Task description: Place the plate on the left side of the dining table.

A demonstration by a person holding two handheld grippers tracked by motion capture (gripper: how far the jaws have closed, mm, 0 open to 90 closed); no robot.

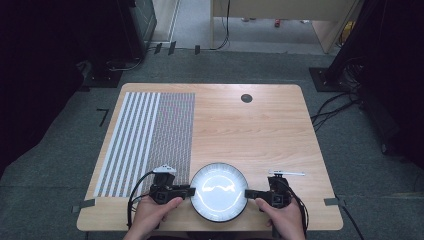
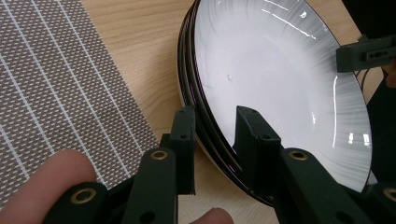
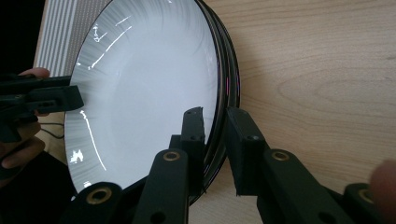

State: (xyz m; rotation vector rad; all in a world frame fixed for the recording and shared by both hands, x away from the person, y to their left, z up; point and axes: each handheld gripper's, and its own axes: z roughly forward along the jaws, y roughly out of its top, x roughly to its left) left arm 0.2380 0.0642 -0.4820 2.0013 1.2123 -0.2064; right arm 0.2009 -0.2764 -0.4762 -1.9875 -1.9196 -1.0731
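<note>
Resting at the lower centre of the high view, near the table's front edge: one round plate, white inside with a dark rim, flanked by two hand-held grippers.

Item 1, plate. The high view gives its full outline and its place on the bare wood just right of the striped placemat. The left gripper view adds what the high view cannot resolve: the rim is banded with several dark ridges along its edge. The right gripper view repeats this edge from the opposite side, at the upper centre of its frame.

Item 2, left gripper. In the high view it meets the plate's left rim. In its own view the jaws stand apart with the rim passing between them, one jaw over the white inside, the other outside above the wood. Whether the pads press the rim cannot be told.

Item 3, right gripper. It meets the plate's right rim in the high view. In its own view the jaws are likewise apart and straddle the rim, one inside, one outside; contact uncertain. The opposite gripper appears at the middle left of this frame.

Item 4, sundry, seen from above alone: a small white utensil right of the plate, beyond the right gripper; a dark round grommet at the upper centre.
</note>
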